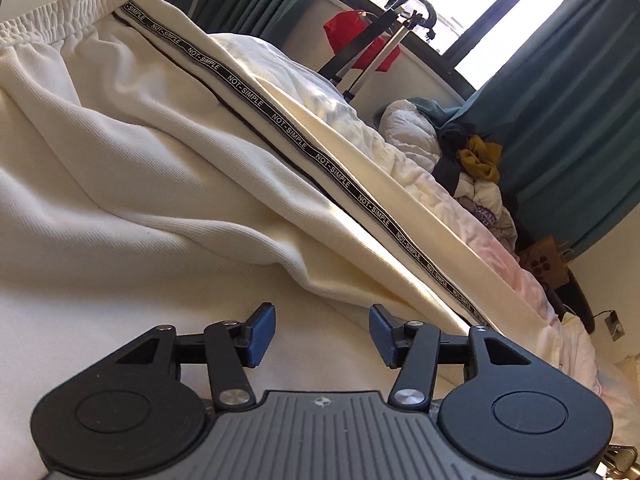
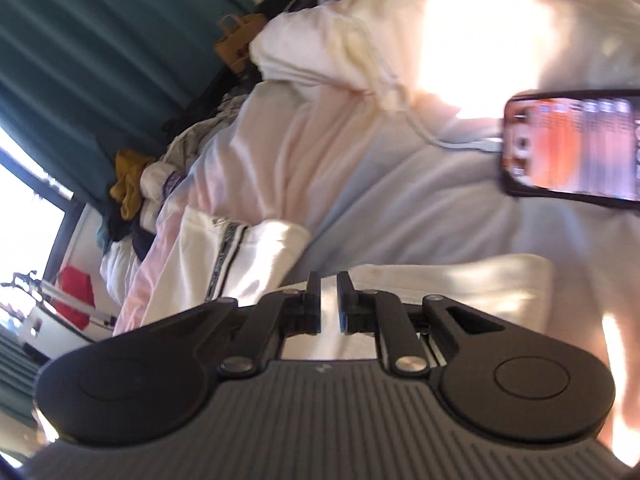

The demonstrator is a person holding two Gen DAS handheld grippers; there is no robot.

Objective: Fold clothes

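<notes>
Cream sweatpants (image 1: 132,148) spread out flat-ish on the bed (image 1: 460,200), elastic waistband at the far end, with a black stripe (image 1: 304,148) reading NOT-SIMPLE running down the leg. Bit rumpled.

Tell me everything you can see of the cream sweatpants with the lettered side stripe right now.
The cream knit sweatpants lie spread and wrinkled on the pale bed sheet, with the gathered elastic waistband at the far end. A black tape stripe printed NOT-SIMPLE runs down the side seam of one leg. The open left gripper hovers just short of the fabric, not touching it. In the right wrist view, cream fabric, probably a leg end, sits between the nearly closed fingers of the right gripper.
</notes>
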